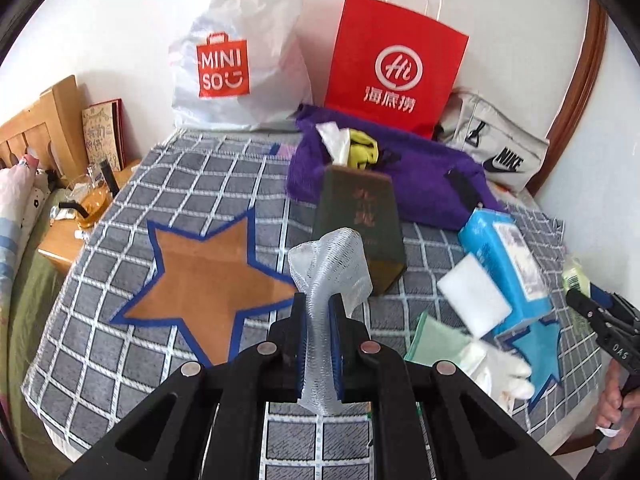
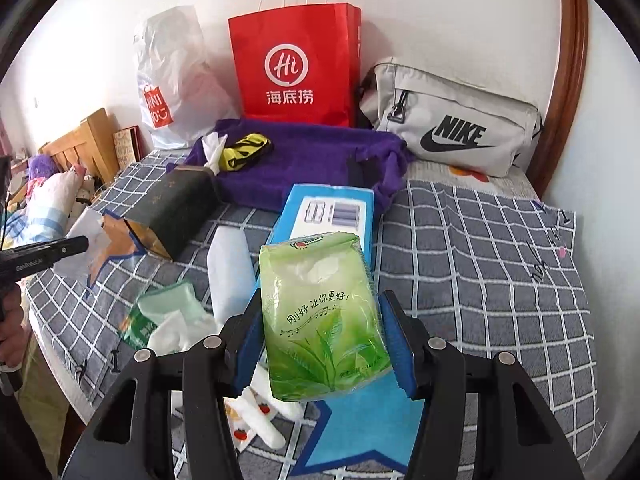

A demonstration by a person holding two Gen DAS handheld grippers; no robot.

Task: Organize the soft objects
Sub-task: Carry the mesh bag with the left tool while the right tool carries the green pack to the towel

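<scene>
Mesh sleeve (image 1: 326, 276) is clamped in the left gripper (image 1: 319, 308) fingers, green tissue pack (image 2: 320, 316) in the right gripper (image 2: 322, 320), both held above the bed (image 2: 480, 248). Sorting is judged early: blue pack (image 2: 332, 212), sponge (image 1: 474, 298), gloves (image 1: 500, 364) and cloth (image 1: 434, 338) are left loose. Readable labels: MINISO bag (image 1: 240, 48), Hi 海底捞 bag (image 2: 296, 64), NIKE pouch (image 2: 452, 120).

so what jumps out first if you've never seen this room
The red Haidilao paper bag standing against the wall behind the purple towel grabs the eye first. Next, the green tissue pack clamped in the right gripper, and the white foam net sleeve pinched in the left gripper.
</scene>
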